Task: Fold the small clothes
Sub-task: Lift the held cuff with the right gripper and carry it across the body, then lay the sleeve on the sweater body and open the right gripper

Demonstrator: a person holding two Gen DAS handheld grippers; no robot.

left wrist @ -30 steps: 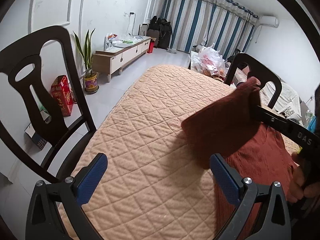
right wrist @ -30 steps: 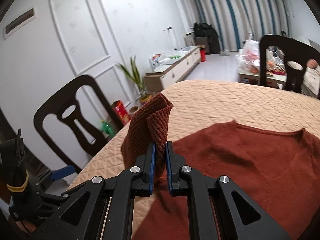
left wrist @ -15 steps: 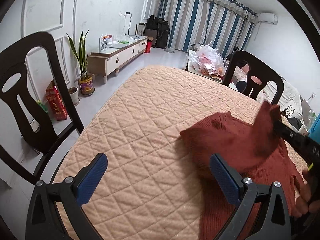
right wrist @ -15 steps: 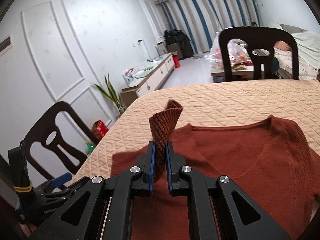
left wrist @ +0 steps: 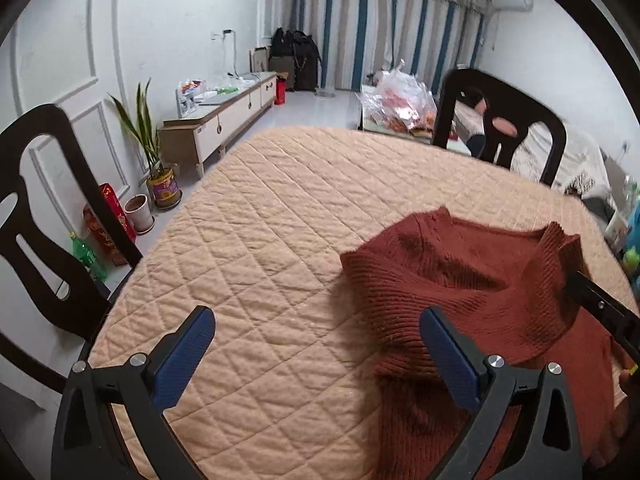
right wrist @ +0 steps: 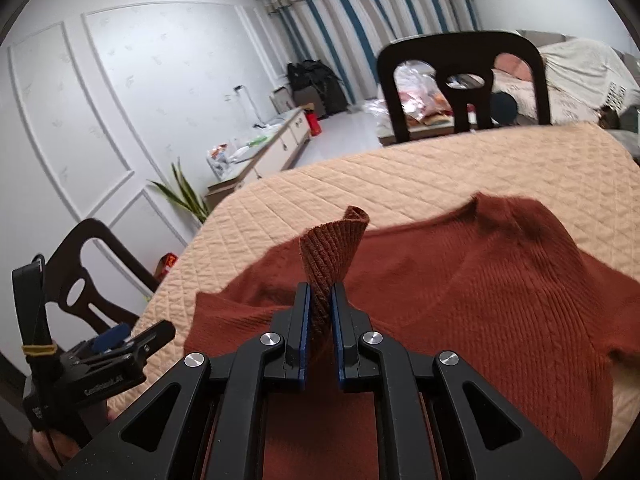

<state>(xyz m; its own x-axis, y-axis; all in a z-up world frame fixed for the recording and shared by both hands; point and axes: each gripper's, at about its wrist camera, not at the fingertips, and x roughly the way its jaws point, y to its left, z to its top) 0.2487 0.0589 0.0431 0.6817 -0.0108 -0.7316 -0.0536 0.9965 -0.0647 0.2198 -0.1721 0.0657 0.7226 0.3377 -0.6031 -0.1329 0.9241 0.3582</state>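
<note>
A rust-red knit sweater lies on the peach quilted table cover; it also shows in the right wrist view. My right gripper is shut on the sweater's ribbed sleeve cuff and holds it low over the sweater body, the sleeve folded across. My left gripper is open and empty, hovering over the cover at the sweater's left edge; it shows at lower left in the right wrist view.
Dark chairs stand at the table's left and far side. A low cabinet, a potted plant and a red box are on the floor at left. A bed is beyond.
My right gripper has carried the sleeve cuff rightward across the sweater and lowered it, so the sleeve now lies folded over the body. The left gripper stayed open and shifted slightly.
</note>
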